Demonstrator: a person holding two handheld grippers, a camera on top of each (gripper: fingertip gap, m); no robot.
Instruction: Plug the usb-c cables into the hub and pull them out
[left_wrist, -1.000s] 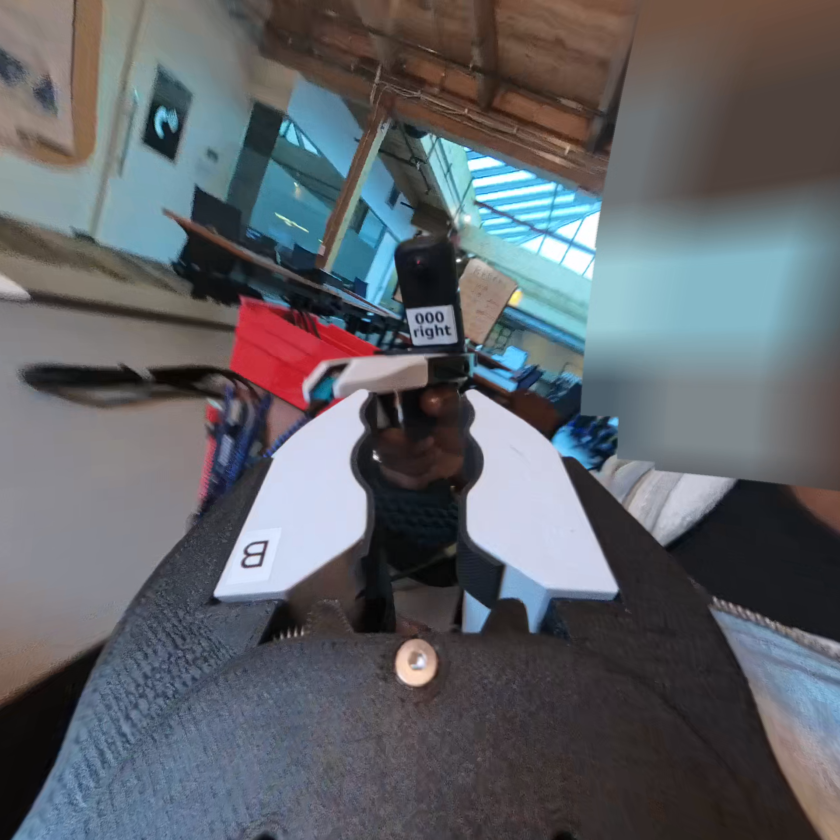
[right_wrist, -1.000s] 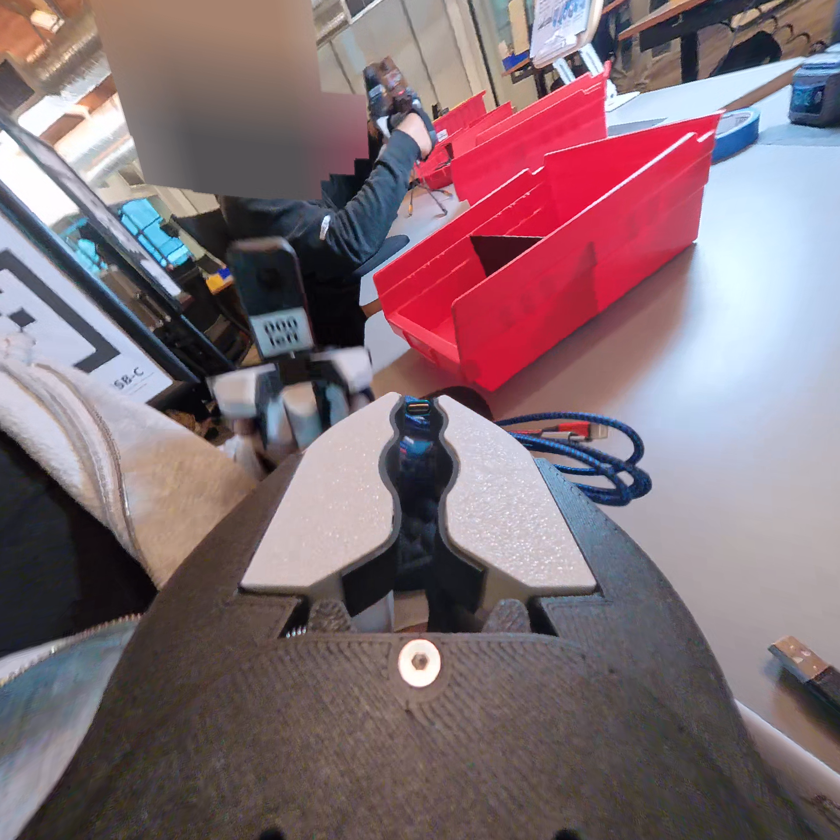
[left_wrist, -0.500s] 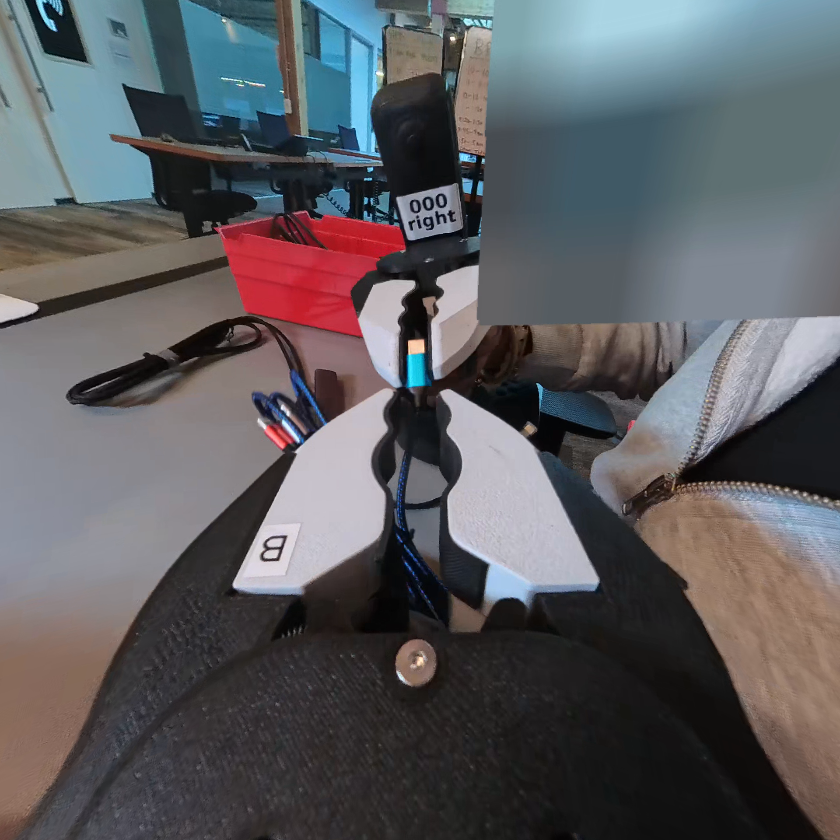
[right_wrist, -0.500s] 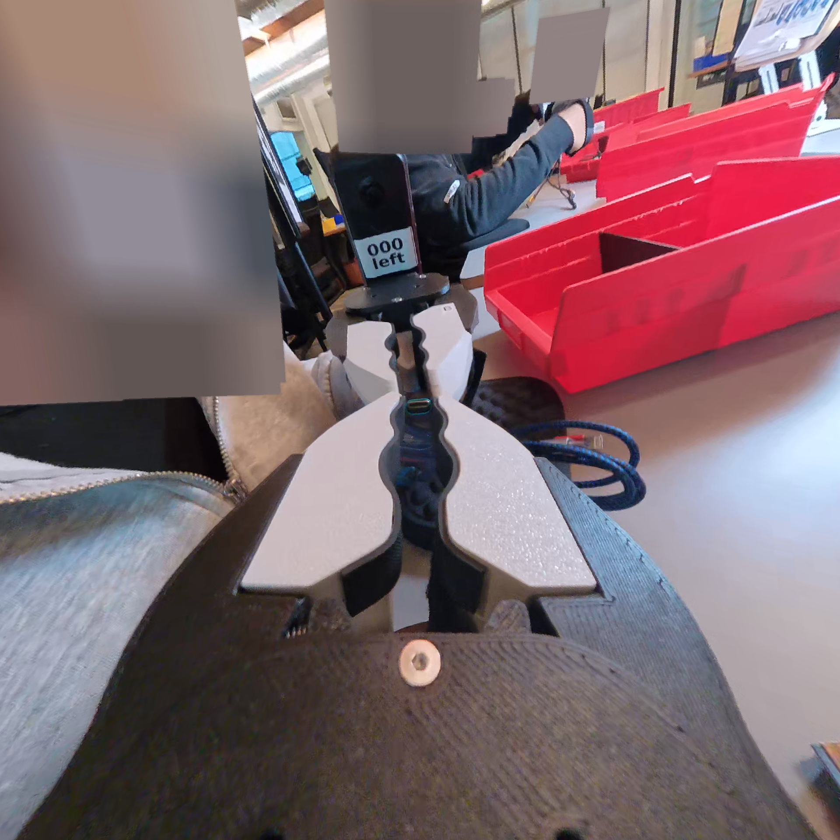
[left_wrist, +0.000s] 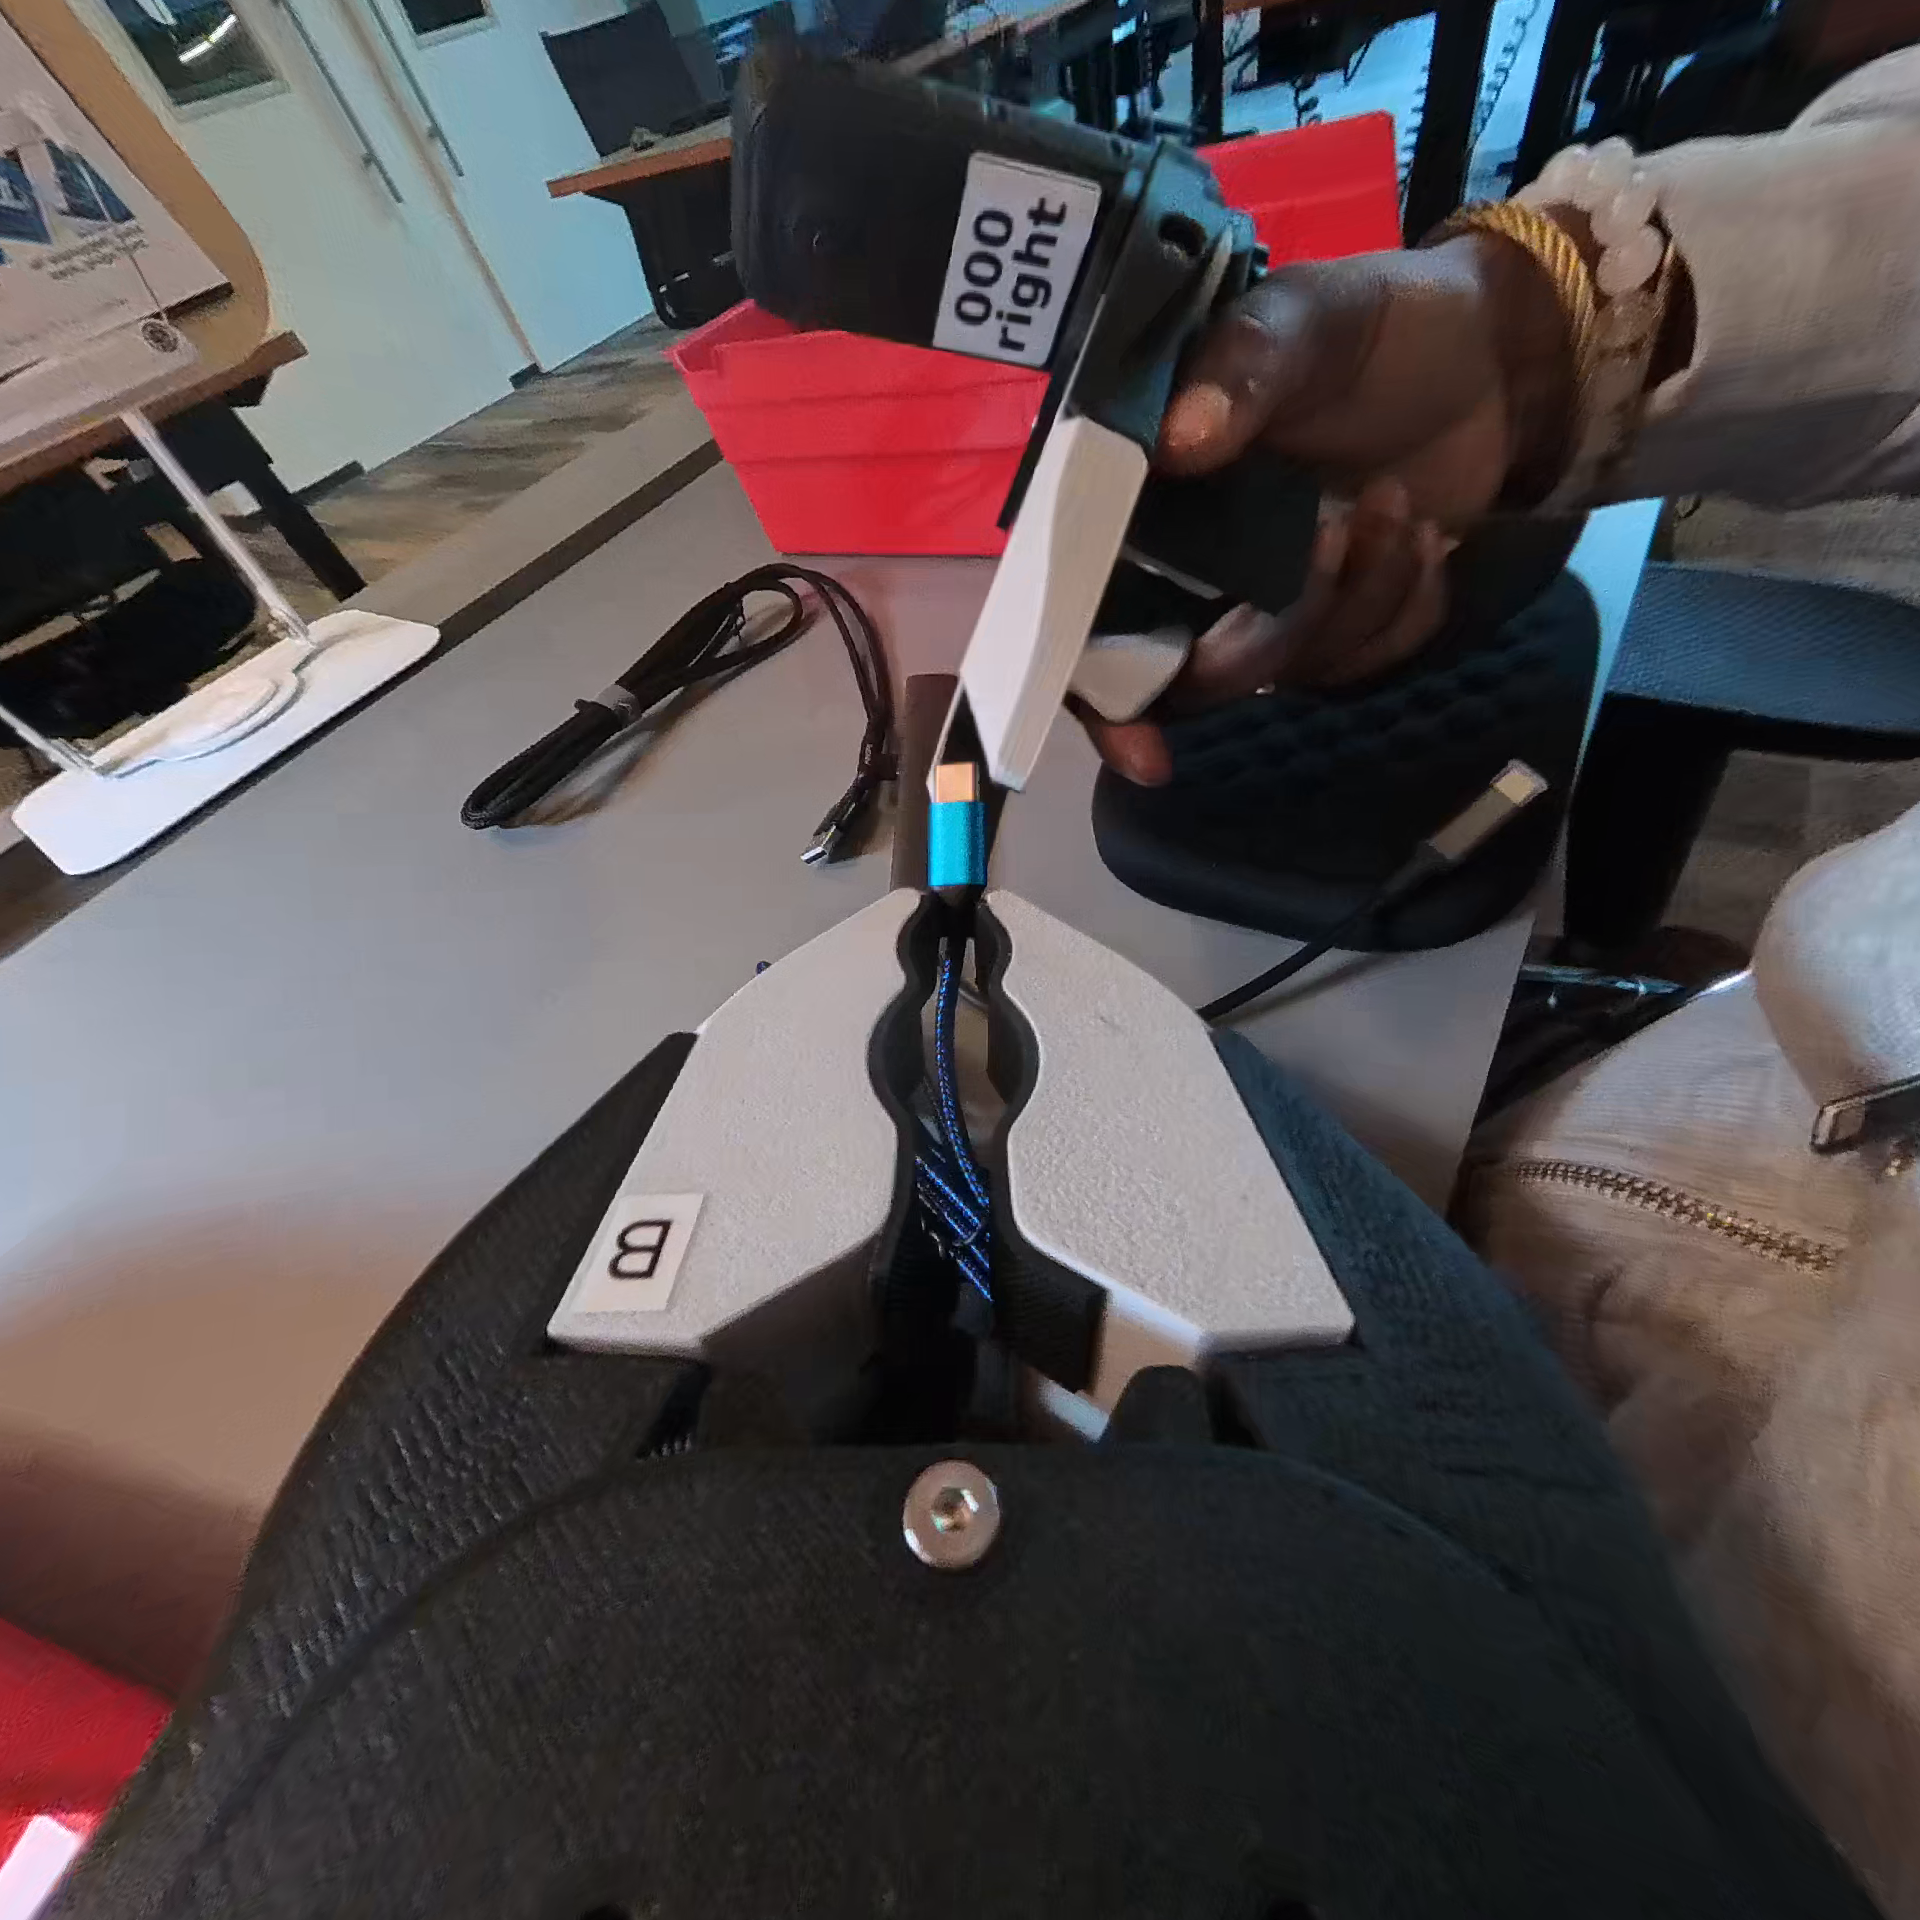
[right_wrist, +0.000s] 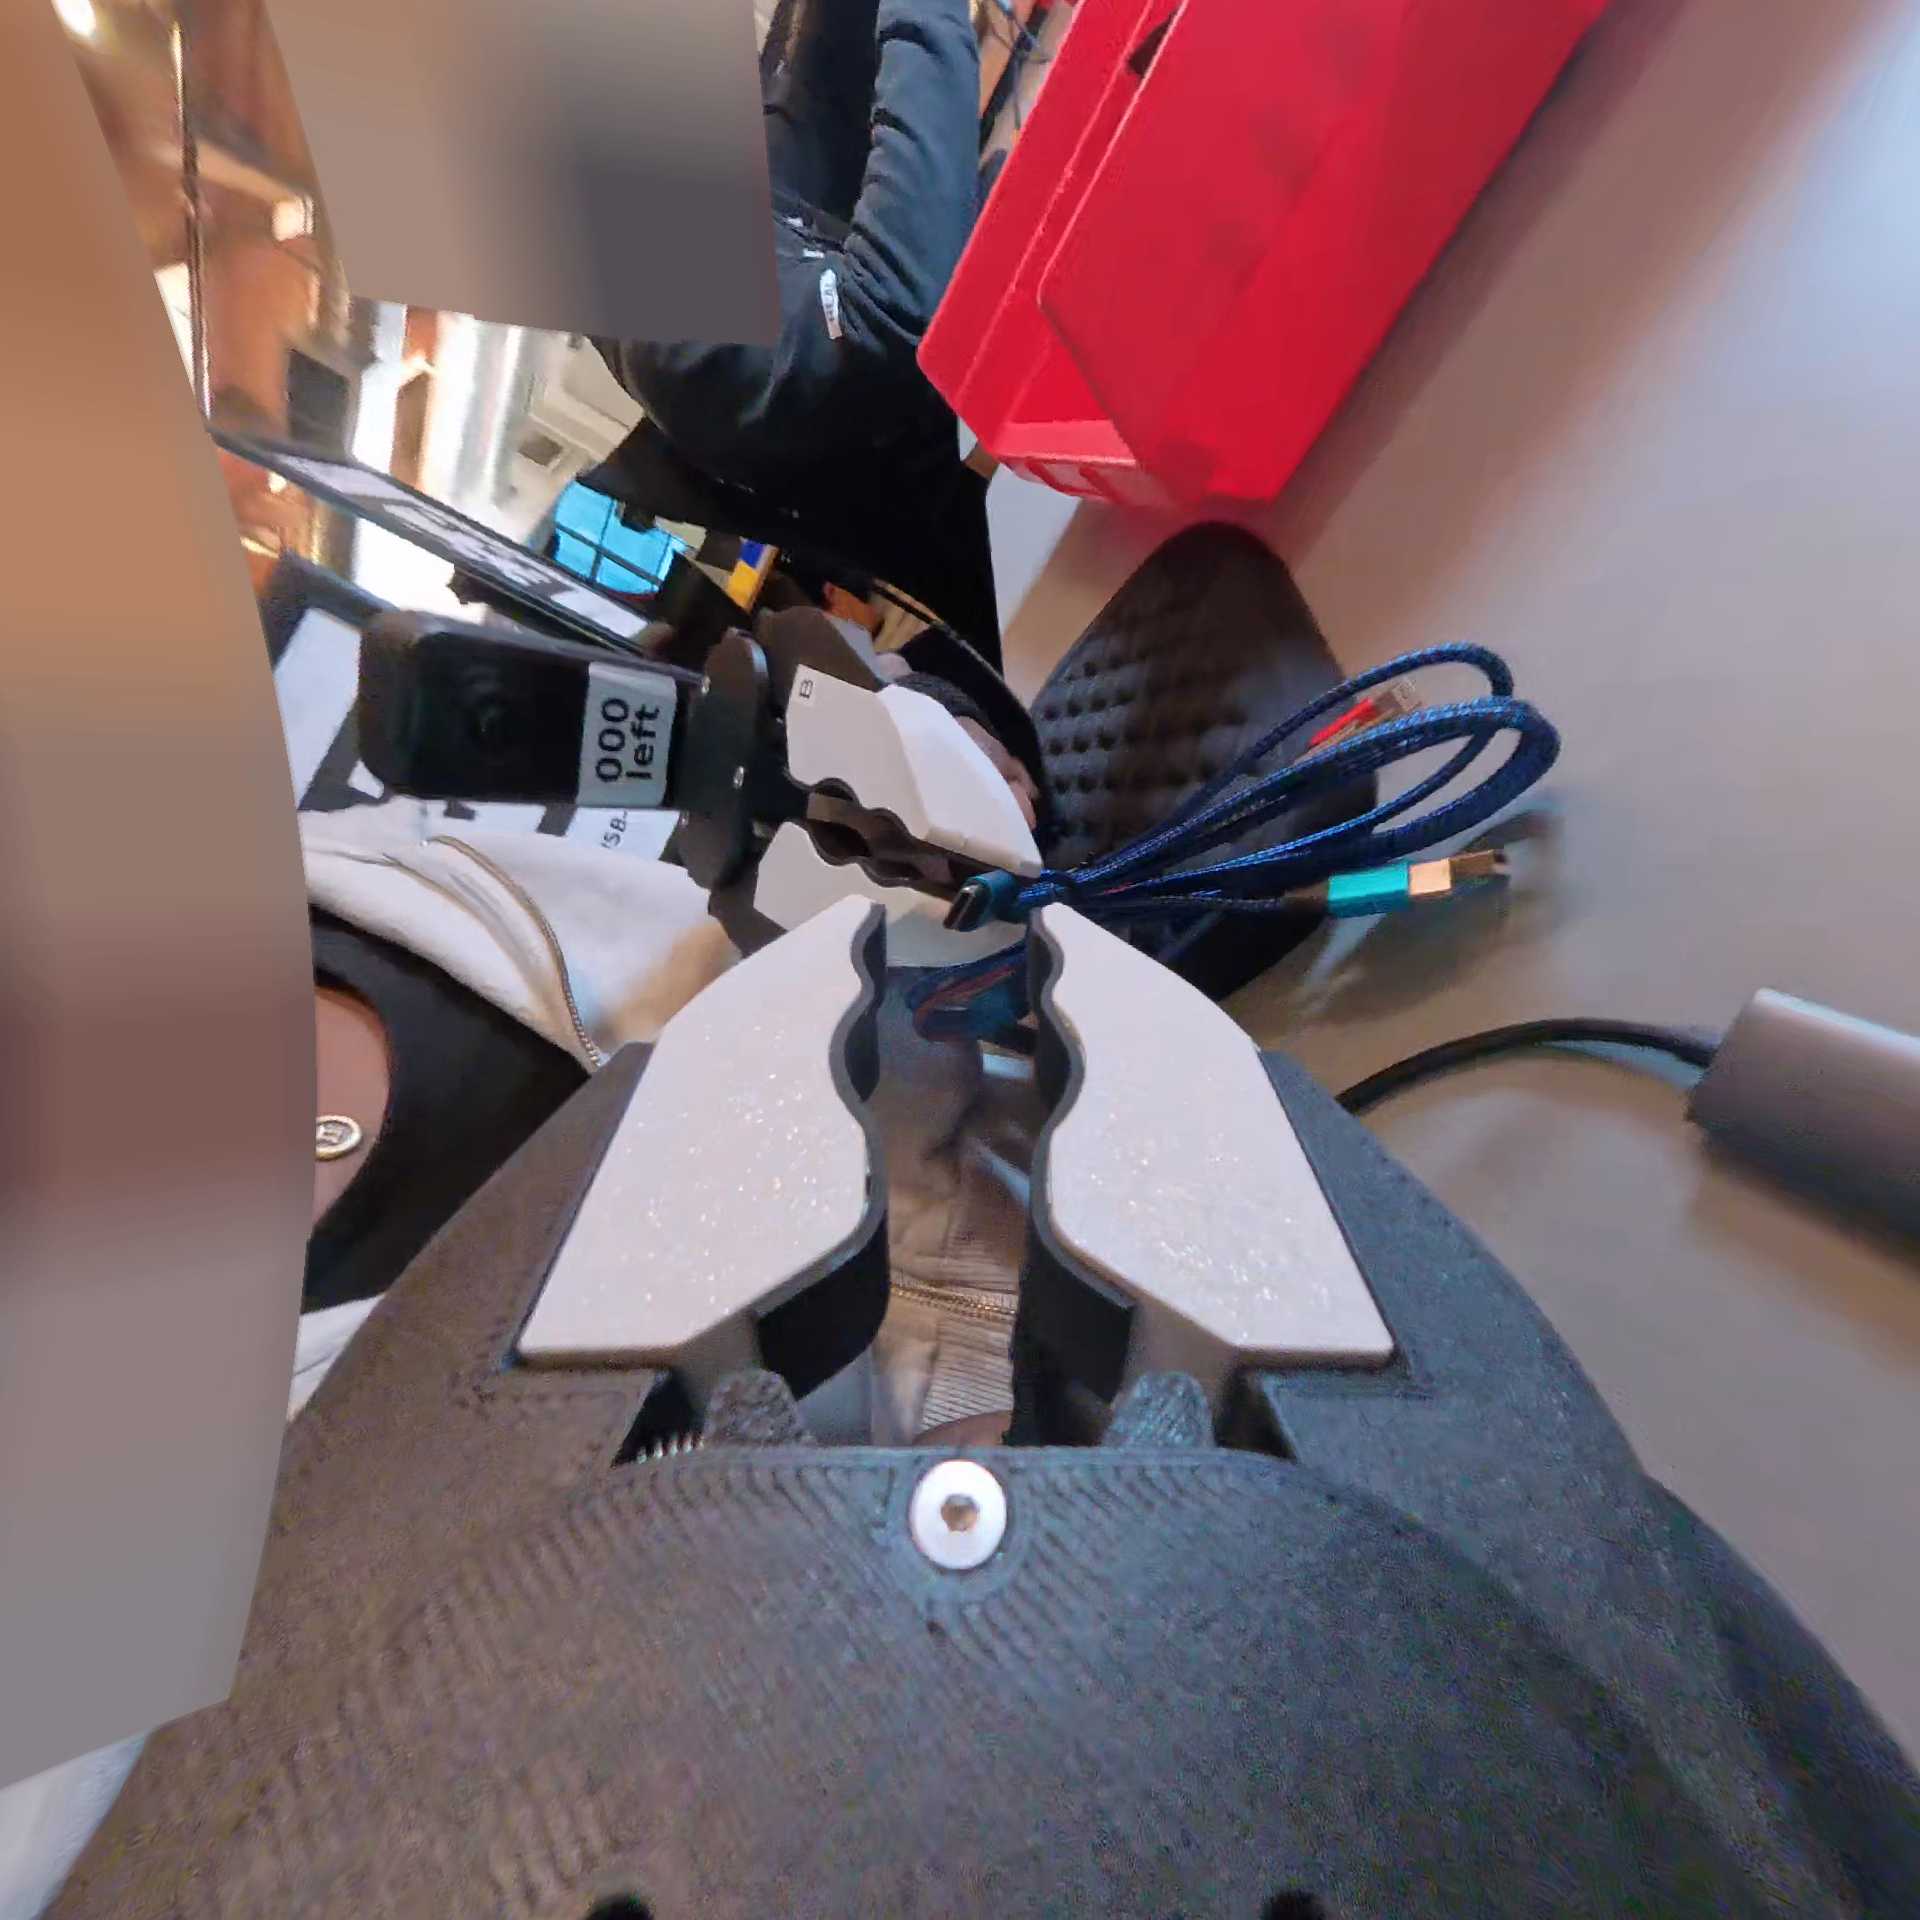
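My left gripper (left_wrist: 951, 904) is shut on a blue braided cable (left_wrist: 951, 1091), and its teal USB-C plug (left_wrist: 954, 831) sticks out past the tips. My right gripper (right_wrist: 956, 914) is open and empty, with the plug (right_wrist: 982, 899) just ahead of its tips. The right gripper's white finger (left_wrist: 1039, 623) hangs over the plug in the left wrist view. The rest of the cable loops onto the table (right_wrist: 1403, 748) and ends in a teal USB-A plug (right_wrist: 1382, 891). The grey hub (right_wrist: 1818, 1101) lies on the table at the right on a black lead.
A bundled black cable (left_wrist: 665, 675) lies on the grey table (left_wrist: 312, 1039). Red bins (left_wrist: 862, 436) (right_wrist: 1247, 260) stand behind. A white stand base (left_wrist: 208, 727) is at far left. A black mesh chair (right_wrist: 1174, 665) is beyond the table edge, with a grey connector (left_wrist: 1486, 810) in front of it. Less than 4 cm separates the two grippers' tips. The grey hub (right_wrist: 1818, 1101) is about 11 centimeters from both grippers' fingertips.
My right gripper has opened and let go of the teal plug. My left gripper stays shut on the cable. Both grippers have turned and tilted toward the table.
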